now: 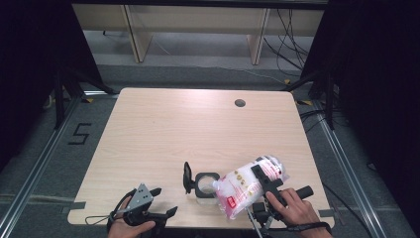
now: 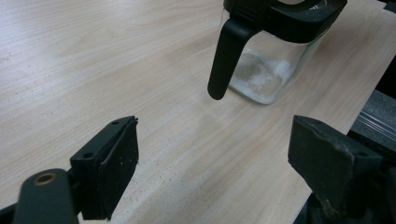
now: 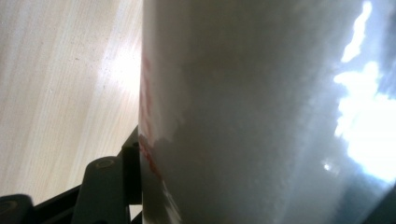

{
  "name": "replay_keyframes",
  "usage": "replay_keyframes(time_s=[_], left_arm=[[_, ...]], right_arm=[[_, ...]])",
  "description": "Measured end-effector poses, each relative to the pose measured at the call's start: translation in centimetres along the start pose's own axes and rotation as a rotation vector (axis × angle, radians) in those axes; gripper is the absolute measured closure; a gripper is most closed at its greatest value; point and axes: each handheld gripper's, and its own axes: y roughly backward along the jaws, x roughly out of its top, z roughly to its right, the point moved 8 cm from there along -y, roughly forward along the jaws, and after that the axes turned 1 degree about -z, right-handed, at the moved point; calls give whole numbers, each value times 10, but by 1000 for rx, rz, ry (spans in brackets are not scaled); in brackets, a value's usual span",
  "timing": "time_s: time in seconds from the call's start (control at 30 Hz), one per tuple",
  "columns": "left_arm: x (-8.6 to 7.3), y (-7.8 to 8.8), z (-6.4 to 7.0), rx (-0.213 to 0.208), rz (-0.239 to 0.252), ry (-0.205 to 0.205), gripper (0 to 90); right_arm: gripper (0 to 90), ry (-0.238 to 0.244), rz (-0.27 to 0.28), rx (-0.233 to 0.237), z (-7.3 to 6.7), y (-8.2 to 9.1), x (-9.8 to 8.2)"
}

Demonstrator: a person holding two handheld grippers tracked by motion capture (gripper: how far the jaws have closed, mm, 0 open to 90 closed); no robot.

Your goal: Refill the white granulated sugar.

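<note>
The wooden table (image 1: 163,134) is bearing a square glass jar (image 1: 206,187) near its front edge, black flip lid standing open at its left. The right gripper (image 1: 263,179) is clamping a plastic bag of white granules (image 1: 246,184), long axis tilting down-left so its corner is hanging over the jar's mouth. The left gripper (image 1: 157,202) is idling wide and empty, left of the jar. The left gripper view is showing white granules already lying in the jar's bottom (image 2: 259,77).

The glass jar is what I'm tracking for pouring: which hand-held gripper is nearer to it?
Right. The right hand-held gripper holds the bag tilted over the glass jar; the left hand-held gripper waits open, apart on the jar's other side.
</note>
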Motion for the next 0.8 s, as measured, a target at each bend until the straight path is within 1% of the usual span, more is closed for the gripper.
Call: replay_keyframes(time_s=[0.03,0.07,0.1,0.13,0.17,0.2,0.23,0.27,0.3,0.33,0.37,0.4,0.43,0.5,0.53,0.57,0.6,0.63,0.67,0.7,0.73,0.77,0.8], left_arm=[[1,0,0,2,6,2,158],[1,0,-1,4,11,8,158],[2,0,-2,-1,11,-11,158],[2,0,-1,1,10,-9,158],[1,0,-1,7,3,-3,158],[0,0,0,2,5,12,158],[1,0,0,4,8,6,158],[2,1,-2,3,9,-15,158],[2,0,-2,3,12,-9,158],[2,0,-2,4,9,-13,158],[0,0,0,3,5,9,158],[0,0,0,3,5,5,158],[0,0,0,4,6,10,158],[2,0,-2,3,10,-14,158],[2,0,-1,5,10,-12,158],[0,0,0,7,4,9,158],[0,0,0,7,0,-1,158],[1,0,-1,1,1,-22,158],[1,0,-1,6,7,-15,158],[1,-1,-1,0,5,-10,158],[1,-1,-1,1,6,-15,158],[0,0,-1,1,-2,-23,158],[0,0,-1,2,-1,-23,158]], right_arm=[[396,15,8,-7,2,0,1],[396,-18,-12,5,-1,1,-1],[396,-13,-8,6,-1,1,-1],[396,-14,-8,3,-1,1,-1],[396,-13,-8,3,-1,1,-1],[396,-12,-8,2,0,1,-1],[396,5,0,0,1,0,0],[396,7,-10,11,0,1,0],[396,19,-1,3,2,1,1],[397,-43,-13,11,-3,2,-1],[397,-10,-11,7,0,2,0],[397,13,4,2,2,0,1],[397,12,5,-4,2,0,1],[397,-2,5,4,-1,0,1],[397,-2,7,5,-1,0,2],[397,-2,9,6,-1,0,2],[397,0,9,6,-1,0,2],[397,-2,7,6,-1,0,2],[398,1,-2,15,0,0,1],[397,17,3,8,1,0,1],[397,8,0,13,0,0,1],[397,20,1,9,1,0,1],[397,25,3,8,2,0,1]])
